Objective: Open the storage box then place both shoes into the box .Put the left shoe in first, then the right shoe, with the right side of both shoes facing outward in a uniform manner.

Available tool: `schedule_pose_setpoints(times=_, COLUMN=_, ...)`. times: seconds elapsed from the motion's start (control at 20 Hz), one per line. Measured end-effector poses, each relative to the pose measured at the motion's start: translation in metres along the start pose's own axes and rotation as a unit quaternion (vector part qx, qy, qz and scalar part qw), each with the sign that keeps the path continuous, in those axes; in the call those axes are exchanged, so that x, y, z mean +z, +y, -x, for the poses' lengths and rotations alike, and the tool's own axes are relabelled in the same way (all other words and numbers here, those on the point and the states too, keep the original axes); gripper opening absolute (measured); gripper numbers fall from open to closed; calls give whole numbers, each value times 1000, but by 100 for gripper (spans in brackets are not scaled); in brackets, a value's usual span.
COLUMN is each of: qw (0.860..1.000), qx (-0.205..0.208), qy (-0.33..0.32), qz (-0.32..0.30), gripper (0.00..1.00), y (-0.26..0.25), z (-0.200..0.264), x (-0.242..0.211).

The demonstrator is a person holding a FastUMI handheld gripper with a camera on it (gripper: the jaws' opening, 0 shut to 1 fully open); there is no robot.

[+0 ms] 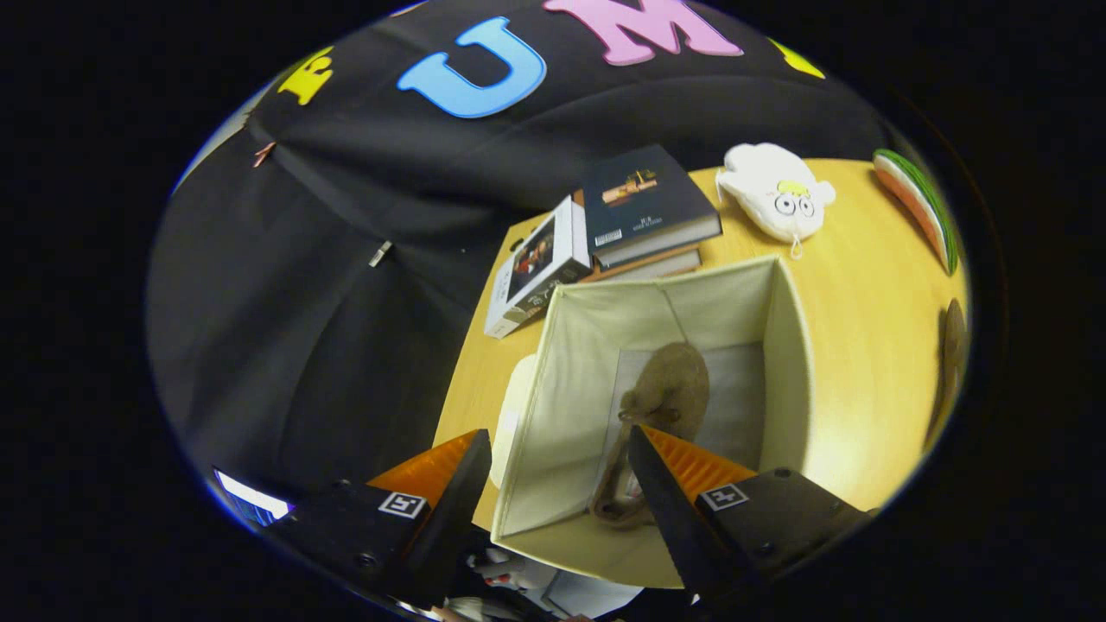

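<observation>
Inside the open storage box [791, 345] one shoe [661, 406] lies; your gripper [557, 466] hangs above, fingers spread, empty; second shoe remains.

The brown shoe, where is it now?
The brown shoe lies inside the open storage box, just ahead of the open tongs.

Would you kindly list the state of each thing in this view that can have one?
Storage box: open, upright on the table.
Brown shoe: inside the box, on its floor.
Second shoe: on the table, outside the box.
Gripper: jaws open, holding nothing, above the box's near edge.
Books: closed, stacked beyond the box.
</observation>
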State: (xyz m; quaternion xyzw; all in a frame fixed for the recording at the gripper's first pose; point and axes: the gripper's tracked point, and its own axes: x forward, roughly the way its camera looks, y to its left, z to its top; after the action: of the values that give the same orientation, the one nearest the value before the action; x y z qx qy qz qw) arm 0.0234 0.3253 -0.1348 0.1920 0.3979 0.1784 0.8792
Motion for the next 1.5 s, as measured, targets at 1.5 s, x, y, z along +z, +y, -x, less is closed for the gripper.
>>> schedule_pose_setpoints(times=1.5, qw=958, qx=-285, qy=25, qz=21, gripper=99, y=-518, z=179, x=-40)
